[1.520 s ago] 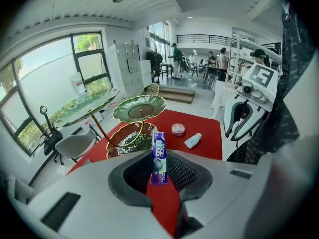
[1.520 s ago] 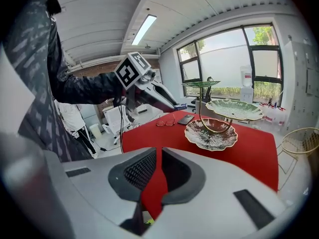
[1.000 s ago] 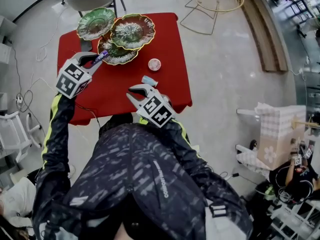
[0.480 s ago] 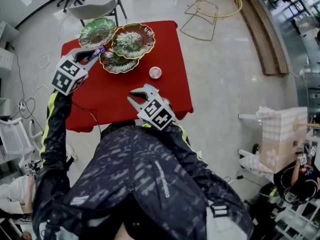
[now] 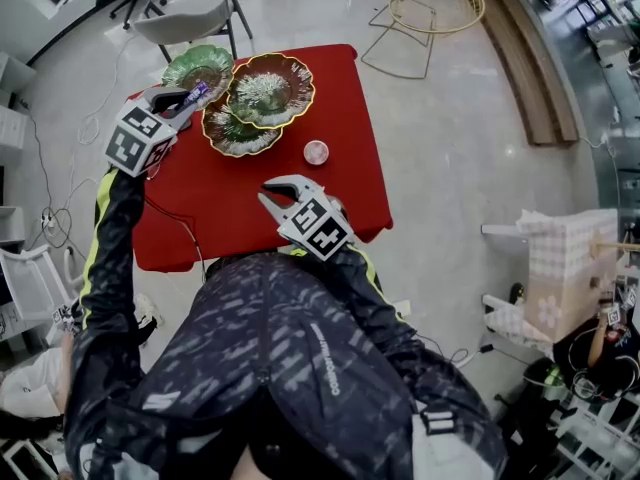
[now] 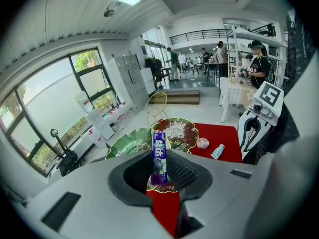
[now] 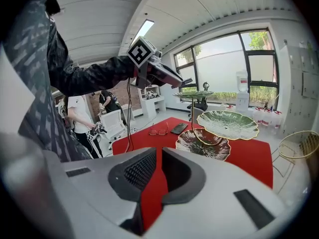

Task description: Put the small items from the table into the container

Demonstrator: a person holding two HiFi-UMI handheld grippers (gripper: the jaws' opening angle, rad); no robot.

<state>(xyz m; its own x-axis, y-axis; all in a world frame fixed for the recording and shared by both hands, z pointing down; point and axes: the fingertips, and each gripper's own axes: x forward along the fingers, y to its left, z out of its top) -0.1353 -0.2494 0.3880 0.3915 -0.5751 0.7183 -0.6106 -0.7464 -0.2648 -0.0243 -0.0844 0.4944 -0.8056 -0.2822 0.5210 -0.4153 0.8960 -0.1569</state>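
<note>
My left gripper (image 5: 185, 98) is shut on a purple-blue gum pack (image 6: 159, 156) that stands upright between its pads. It hangs high over the far left of the red table (image 5: 250, 203), above the leaf-shaped tiered dishes: a green one (image 5: 197, 68), a large brown-green one (image 5: 270, 88) and a lower one (image 5: 238, 133). On the table lie a small round tin (image 5: 316, 152) and a white-blue tube (image 6: 218, 151). My right gripper (image 5: 285, 190) is at the table's near edge, shut, with only a thin slit and nothing between its pads (image 7: 142, 171).
Glasses (image 7: 158, 131) and a dark phone (image 7: 178, 129) lie on the table's left part. A grey chair (image 5: 195, 13) stands behind the table and a gold wire hoop stand (image 5: 435, 3) sits on the floor to the right. Cables run along the floor at left.
My left gripper has risen with the gum pack and moved toward the dishes, so they now show from above. The right gripper has hardly moved.
</note>
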